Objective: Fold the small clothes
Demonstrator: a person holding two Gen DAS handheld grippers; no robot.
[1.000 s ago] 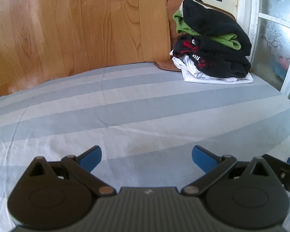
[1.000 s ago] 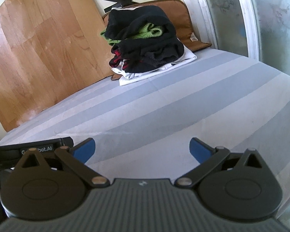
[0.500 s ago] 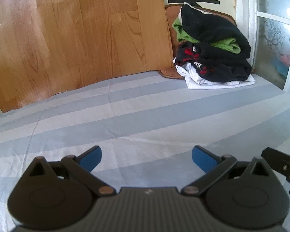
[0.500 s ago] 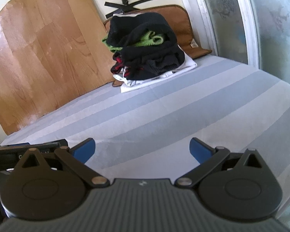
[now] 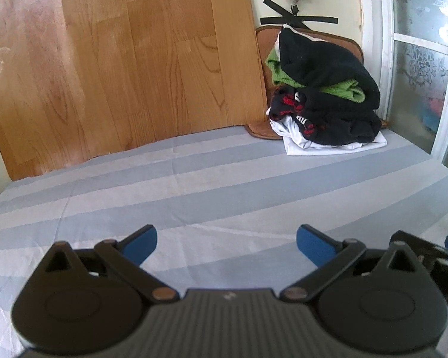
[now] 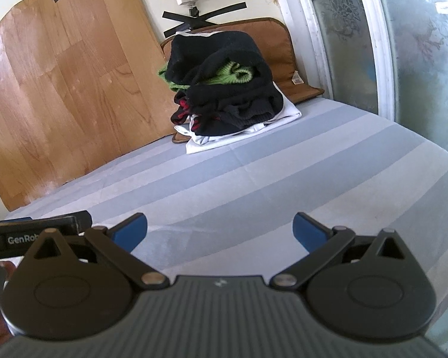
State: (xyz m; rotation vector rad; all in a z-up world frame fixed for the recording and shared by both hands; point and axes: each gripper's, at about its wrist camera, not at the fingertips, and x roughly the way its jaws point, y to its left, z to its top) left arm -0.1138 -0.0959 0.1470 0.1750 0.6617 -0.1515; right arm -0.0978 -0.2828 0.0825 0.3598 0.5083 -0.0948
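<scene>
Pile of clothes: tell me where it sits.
The pile of clothes sits at the far right corner of the striped sheet, against the brown cushion, beside the window.

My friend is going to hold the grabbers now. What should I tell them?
Left gripper: open, holding nothing, over the striped sheet.
Right gripper: open, holding nothing, beside the left one.
Clothes: one pile at the far end of the sheet, by the brown mat and the window. Black pieces on top, a green one tucked between, white at the bottom.
Done: cannot tell how many pieces in the pile are folded.
Left: nothing lies spread in front of the grippers; probably fetch a piece from the pile next.
</scene>
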